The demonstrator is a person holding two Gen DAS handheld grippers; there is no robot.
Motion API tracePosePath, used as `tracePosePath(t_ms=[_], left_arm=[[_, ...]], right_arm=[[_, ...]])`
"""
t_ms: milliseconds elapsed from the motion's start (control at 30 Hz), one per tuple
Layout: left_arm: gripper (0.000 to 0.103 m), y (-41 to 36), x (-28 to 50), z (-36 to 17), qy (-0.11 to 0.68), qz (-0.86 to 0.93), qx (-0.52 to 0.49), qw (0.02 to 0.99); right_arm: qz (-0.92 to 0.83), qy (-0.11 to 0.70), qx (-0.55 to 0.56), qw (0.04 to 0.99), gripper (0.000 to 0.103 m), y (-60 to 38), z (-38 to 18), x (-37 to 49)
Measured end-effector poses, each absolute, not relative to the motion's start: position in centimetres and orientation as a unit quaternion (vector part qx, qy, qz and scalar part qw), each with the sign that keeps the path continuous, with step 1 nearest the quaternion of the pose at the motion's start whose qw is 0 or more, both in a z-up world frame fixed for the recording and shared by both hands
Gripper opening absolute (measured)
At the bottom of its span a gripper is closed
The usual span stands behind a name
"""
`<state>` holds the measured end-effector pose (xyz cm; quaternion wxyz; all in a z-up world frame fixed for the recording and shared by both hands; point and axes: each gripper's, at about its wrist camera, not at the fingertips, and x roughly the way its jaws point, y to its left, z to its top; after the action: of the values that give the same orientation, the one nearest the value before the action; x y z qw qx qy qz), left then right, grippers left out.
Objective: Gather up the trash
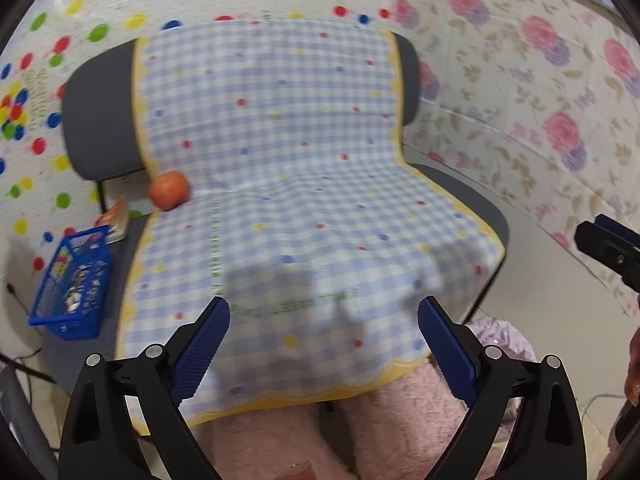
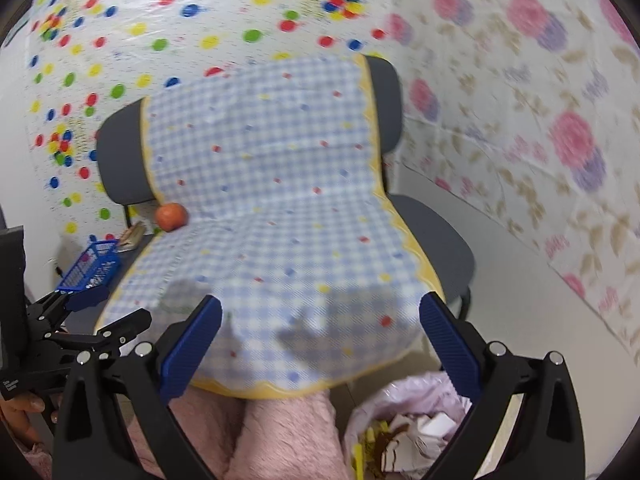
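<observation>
A grey chair [image 1: 100, 120] [image 2: 436, 232] is draped with a blue checked cloth [image 1: 288, 184] [image 2: 288, 240]. A trash bin lined with a pale pink bag [image 2: 424, 404] [image 1: 500, 332] stands on the floor at the chair's front right, holding paper scraps and wrappers [image 2: 416, 432]. My left gripper [image 1: 324, 344] is open and empty above the cloth's front edge. My right gripper [image 2: 320, 340] is open and empty, above the cloth and the bin. The left gripper also shows in the right wrist view [image 2: 108, 312], and part of the right gripper shows in the left wrist view [image 1: 604, 248].
An orange-red fruit [image 1: 169, 190] [image 2: 172, 217] lies at the cloth's left edge by the backrest. A blue basket [image 1: 74, 280] [image 2: 90, 266] with small items sits on the seat's left side, a small packet [image 1: 116, 216] behind it. Pink fuzzy legs [image 2: 280, 432] are below. Patterned sheets cover the walls.
</observation>
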<state>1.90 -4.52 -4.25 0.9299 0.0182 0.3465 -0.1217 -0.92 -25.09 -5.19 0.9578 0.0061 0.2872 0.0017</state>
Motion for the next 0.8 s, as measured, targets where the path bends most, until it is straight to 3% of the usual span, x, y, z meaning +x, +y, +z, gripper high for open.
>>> tracePosePath(t_ms=[400,800], left_arm=[[0.094,1.5,1.2,-2.7,0.335,-0.026,0.017,0.942],[0.094,2.5,1.4,-2.5,0.333,-0.016,0.015,0.943]], right_arm=[[0.025,0.288,-0.025,0.957,0.097,-21.9,-4.6,0.4],[0.033,0.297,-0.019,0.954,0.097,-21.3,-5.2,1.0]])
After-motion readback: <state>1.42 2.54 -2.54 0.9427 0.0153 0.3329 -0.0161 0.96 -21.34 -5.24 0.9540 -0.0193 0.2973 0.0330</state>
